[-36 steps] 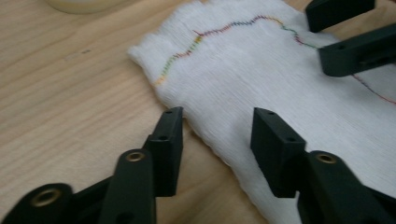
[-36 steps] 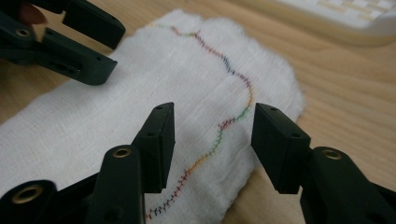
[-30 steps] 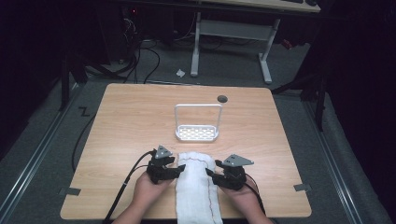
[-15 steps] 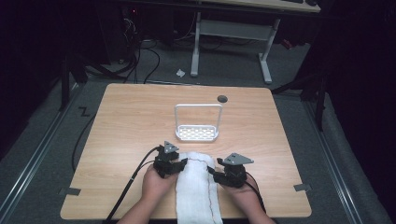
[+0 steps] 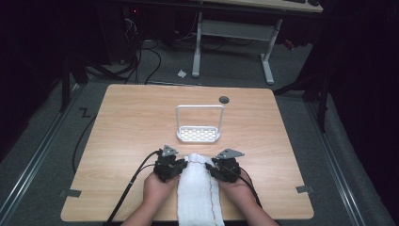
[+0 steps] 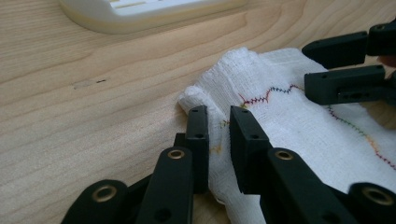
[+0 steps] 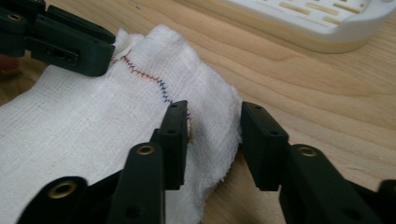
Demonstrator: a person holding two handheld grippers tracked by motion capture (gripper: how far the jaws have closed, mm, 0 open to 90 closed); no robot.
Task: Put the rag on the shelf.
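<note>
White cloth [image 5: 197, 193], multicoloured zigzag stitching; black tongs [image 6: 219, 135].

I can read no text, label, brand or number anywhere here. The desk [image 5: 131, 117] is bare wood grain, the white cloth [image 5: 197, 193] carries only coloured zigzag stitching, and the white tray [image 5: 198, 135] has plain slots, no lettering.
</note>
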